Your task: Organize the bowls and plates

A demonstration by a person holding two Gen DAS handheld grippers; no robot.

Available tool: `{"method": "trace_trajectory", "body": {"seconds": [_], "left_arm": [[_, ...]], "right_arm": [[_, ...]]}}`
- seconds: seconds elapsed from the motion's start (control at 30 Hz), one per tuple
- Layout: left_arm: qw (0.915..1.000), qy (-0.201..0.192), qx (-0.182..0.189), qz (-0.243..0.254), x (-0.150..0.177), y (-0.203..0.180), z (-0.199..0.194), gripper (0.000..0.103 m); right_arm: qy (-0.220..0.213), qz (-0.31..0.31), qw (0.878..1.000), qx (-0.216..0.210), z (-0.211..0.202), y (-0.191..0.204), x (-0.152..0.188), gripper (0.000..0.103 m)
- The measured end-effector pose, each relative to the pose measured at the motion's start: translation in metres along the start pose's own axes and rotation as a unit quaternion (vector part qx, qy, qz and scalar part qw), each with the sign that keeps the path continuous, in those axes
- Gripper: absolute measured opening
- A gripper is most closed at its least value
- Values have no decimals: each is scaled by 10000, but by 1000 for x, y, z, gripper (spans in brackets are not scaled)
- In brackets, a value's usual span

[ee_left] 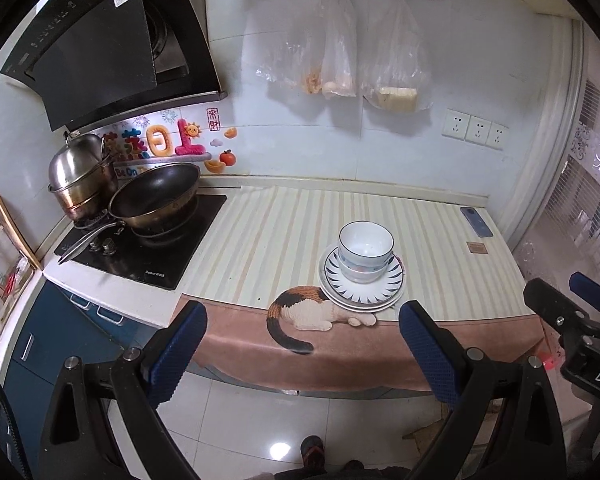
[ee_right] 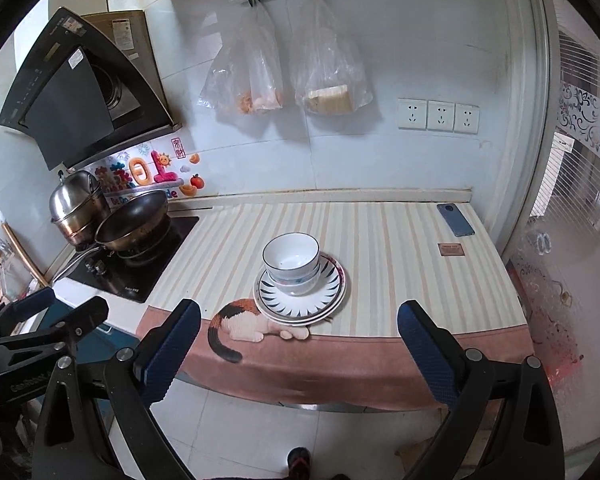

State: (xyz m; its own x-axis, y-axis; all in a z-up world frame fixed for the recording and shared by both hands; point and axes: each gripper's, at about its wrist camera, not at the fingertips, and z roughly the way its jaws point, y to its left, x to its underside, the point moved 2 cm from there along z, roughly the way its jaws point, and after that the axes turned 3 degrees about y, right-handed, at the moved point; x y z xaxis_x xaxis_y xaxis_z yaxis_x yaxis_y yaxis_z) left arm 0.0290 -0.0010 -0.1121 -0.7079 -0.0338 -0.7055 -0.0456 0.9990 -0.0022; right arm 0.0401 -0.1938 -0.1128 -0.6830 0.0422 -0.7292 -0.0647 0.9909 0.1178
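A stack of white bowls (ee_left: 365, 249) sits on a stack of plates (ee_left: 384, 290), the top one with a dark ray pattern, near the front of the striped counter mat (ee_left: 280, 240). The bowls (ee_right: 292, 262) and plates (ee_right: 328, 288) also show in the right wrist view. My left gripper (ee_left: 302, 344) is open and empty, held back from the counter's front edge, above the floor. My right gripper (ee_right: 300, 340) is open and empty, likewise short of the counter. Each gripper shows at the edge of the other's view.
A wok (ee_left: 156, 196) and steel pots (ee_left: 78, 176) stand on the black cooktop (ee_left: 148, 252) at the left. A phone (ee_right: 455, 219) and a small brown card (ee_right: 451, 249) lie at the counter's right back. Plastic bags (ee_left: 340, 60) hang on the wall.
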Motion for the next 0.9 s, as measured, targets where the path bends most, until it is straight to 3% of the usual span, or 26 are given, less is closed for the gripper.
{"method": "trace_trajectory", "body": {"seconds": [0.9], "left_arm": [[9997,-234,-21,-31,7,-17,-22,99]], "right_arm": [[-169,-56,9998,26,-19,-20,4,101]]}}
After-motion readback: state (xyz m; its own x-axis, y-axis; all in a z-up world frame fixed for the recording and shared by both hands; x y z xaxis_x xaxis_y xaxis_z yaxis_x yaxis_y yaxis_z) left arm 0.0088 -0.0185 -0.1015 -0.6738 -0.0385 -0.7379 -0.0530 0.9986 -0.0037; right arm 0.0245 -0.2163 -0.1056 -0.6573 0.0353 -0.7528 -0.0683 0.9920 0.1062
